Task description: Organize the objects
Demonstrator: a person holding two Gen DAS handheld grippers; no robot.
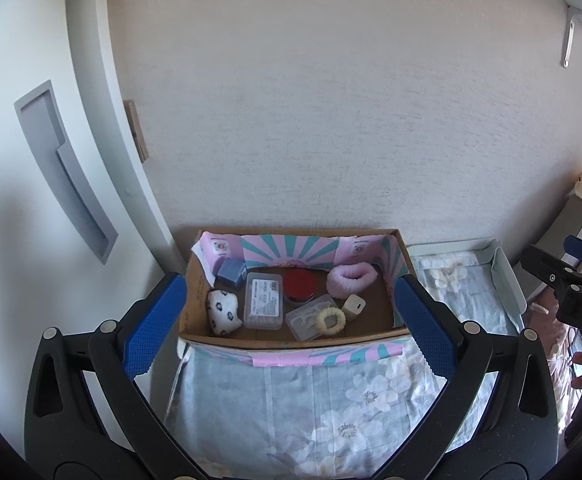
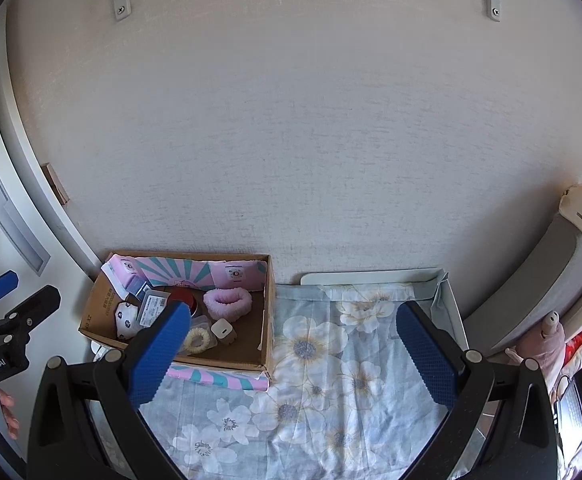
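Hovering with jaws apart and empty, the left hand-held gripper (image 1: 291,320) and right hand-held gripper (image 2: 293,348) are poised; picking from the cardboard box (image 1: 195,300) at lower centre likely comes next, needing descent.

A cardboard box (image 1: 195,300) stands on the cloth-covered table (image 1: 331,400), against the wall (image 1: 331,120). Inside it, left to right — a small pouch (image 1: 222,311), a flat case (image 1: 263,300), a round tin (image 1: 299,285), a scrunchie (image 1: 351,278). Before the tin lie a hair ring (image 1: 330,320) and a charger (image 1: 353,304), perhaps touching.
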